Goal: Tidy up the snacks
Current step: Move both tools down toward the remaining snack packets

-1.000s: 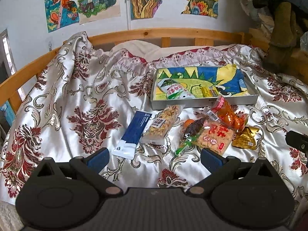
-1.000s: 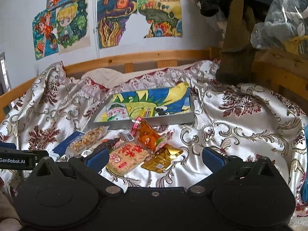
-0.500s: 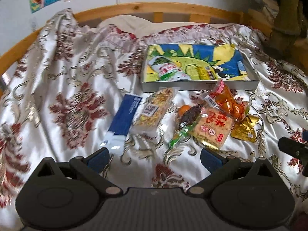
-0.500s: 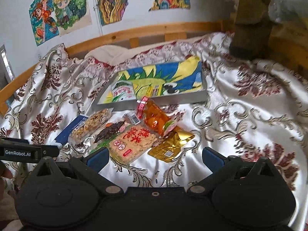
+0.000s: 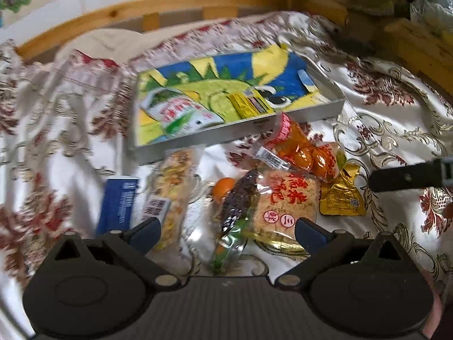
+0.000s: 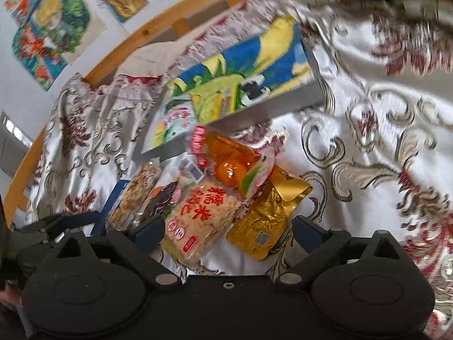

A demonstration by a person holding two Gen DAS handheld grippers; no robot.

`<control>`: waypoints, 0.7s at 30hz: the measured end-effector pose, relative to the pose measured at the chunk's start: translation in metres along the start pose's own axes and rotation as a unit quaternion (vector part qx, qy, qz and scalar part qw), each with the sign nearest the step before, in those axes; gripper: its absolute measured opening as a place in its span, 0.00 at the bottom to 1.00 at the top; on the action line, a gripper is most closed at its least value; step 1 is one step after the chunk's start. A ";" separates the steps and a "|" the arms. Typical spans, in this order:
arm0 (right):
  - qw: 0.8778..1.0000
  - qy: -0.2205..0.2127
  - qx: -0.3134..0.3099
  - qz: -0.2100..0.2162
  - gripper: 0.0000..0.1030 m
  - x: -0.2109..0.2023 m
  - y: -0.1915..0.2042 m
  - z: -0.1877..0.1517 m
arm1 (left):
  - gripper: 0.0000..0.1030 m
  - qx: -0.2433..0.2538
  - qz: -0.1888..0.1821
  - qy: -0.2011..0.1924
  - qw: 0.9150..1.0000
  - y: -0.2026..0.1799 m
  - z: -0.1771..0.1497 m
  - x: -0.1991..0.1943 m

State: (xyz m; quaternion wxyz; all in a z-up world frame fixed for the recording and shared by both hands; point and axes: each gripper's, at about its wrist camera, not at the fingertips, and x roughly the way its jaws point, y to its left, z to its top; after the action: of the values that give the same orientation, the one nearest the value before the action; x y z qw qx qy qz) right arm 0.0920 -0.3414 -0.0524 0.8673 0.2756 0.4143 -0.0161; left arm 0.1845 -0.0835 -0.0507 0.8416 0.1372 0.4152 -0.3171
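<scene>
Loose snacks lie on the bedspread in front of a grey tray (image 5: 311, 113) with a colourful lining. They are a blue pack (image 5: 119, 201), a nut bar (image 5: 172, 187), a dark-and-green pack (image 5: 240, 198), a rice cracker pack (image 5: 286, 198), an orange pack (image 5: 305, 153) and a gold pouch (image 5: 339, 195). My left gripper (image 5: 226, 231) hangs open just above the dark-and-green pack. My right gripper (image 6: 228, 231) is open, its jaws closing slightly, over the rice cracker pack (image 6: 203, 221) and gold pouch (image 6: 266, 221), with neither pressed.
Inside the tray lie a white-and-green pack (image 5: 181, 113) and a yellow pack (image 5: 246, 103). A wooden bed rail (image 5: 113, 14) runs behind the patterned bedspread (image 5: 396, 107). A finger of the right gripper (image 5: 410, 174) reaches in from the right edge.
Both grippers have come forward and down toward the snack pile, and both views have rolled. The snacks look larger and lie where they were.
</scene>
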 end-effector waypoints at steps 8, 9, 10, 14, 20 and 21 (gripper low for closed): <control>0.997 0.024 0.076 -0.011 0.84 0.032 -0.030 0.013 | 0.99 0.032 -0.016 -0.007 0.999 0.004 0.010 0.029; 0.996 0.028 0.086 -0.010 0.83 0.036 -0.033 0.014 | 0.98 0.045 -0.015 -0.010 0.999 0.002 0.010 0.031; 0.995 0.030 0.090 -0.009 0.83 0.040 -0.034 0.015 | 0.95 0.058 -0.016 -0.013 0.998 -0.001 0.010 0.032; 0.995 0.029 0.094 -0.005 0.82 0.051 -0.035 0.020 | 0.85 0.088 -0.033 -0.021 0.995 -0.008 0.009 0.034; 0.995 0.035 0.096 -0.003 0.60 0.051 -0.034 0.019 | 0.63 0.098 -0.040 -0.005 0.994 -0.011 0.005 0.040; 0.995 0.035 0.099 -0.003 0.59 0.050 -0.034 0.020 | 0.60 0.095 -0.040 -0.004 0.995 -0.010 0.005 0.040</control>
State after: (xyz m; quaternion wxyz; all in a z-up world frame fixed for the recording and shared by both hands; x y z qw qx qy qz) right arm 0.1301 -0.3698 -0.0947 0.8208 0.3589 0.4417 -0.0495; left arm 0.1992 -0.1104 -0.0783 0.8128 0.1990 0.3852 -0.3890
